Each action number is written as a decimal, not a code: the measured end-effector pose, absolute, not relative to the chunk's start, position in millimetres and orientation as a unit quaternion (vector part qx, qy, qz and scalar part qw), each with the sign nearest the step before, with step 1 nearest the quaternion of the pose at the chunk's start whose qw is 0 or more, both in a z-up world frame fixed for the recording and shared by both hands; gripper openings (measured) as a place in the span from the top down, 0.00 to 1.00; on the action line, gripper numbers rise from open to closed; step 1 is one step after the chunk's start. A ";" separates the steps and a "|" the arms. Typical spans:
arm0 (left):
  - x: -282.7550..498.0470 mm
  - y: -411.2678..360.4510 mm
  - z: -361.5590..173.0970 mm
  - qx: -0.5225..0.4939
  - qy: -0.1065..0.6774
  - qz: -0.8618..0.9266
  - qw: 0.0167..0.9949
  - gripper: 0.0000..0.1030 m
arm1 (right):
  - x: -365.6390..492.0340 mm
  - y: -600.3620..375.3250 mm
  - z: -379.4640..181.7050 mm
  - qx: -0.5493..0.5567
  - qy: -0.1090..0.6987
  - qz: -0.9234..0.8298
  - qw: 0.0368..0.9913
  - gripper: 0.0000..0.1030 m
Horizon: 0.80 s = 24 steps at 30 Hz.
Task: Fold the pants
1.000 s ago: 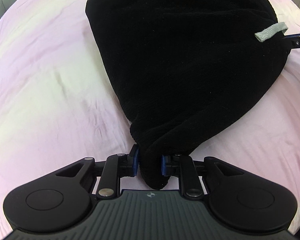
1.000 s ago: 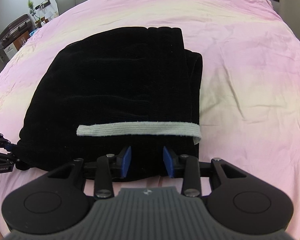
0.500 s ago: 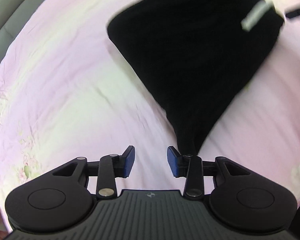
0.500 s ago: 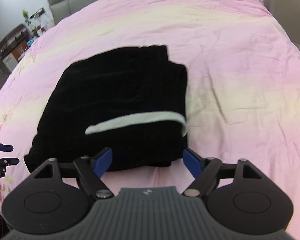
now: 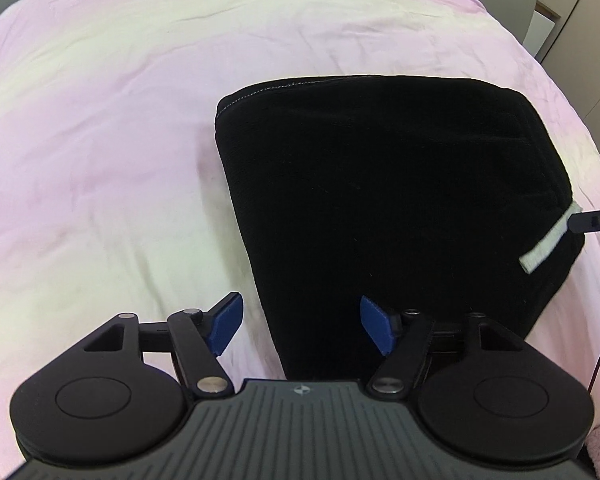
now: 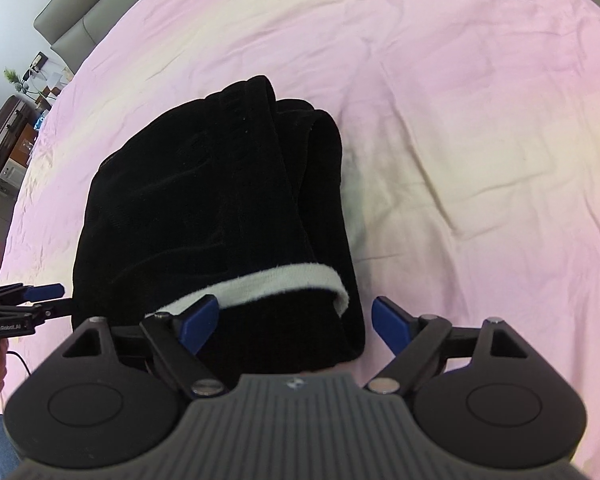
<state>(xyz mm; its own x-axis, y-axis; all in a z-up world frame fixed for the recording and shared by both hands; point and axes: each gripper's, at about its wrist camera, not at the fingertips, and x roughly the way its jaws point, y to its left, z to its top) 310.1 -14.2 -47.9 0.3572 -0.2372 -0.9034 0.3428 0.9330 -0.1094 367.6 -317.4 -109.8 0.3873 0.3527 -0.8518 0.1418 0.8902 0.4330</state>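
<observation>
You are opening the left gripper [image 5: 300, 330] wider, and its fingers [image 5: 226, 324], which were pinching a corner of the black pants [image 5: 396, 200] a second ago, are now holding nothing. The right gripper [image 6: 294, 326] is likewise opening, its fingers [image 6: 198, 322] gaping over the white-banded edge [image 6: 284, 280] without pressing it. The pants are lying folded near the middle of the pink bed [image 5: 100, 140], suggesting this fold is finished.
</observation>
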 end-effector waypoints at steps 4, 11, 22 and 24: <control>324.8 -9.4 -60.1 0.030 0.545 -0.191 0.816 0.18 | 382.5 -316.7 -123.1 0.242 0.560 0.084 0.788 0.15; 343.7 1.0 -73.0 -0.005 0.562 -0.213 0.799 0.08 | 404.2 -315.2 -157.4 0.279 0.577 0.107 0.760 0.12; 360.1 34.6 -107.1 -0.152 0.580 -0.253 0.759 0.16 | 418.1 -308.4 -189.7 0.311 0.568 0.145 0.748 0.14; 357.2 36.8 -104.5 -0.173 0.581 -0.259 0.752 0.38 | 418.5 -304.8 -186.6 0.300 0.569 0.144 0.752 0.18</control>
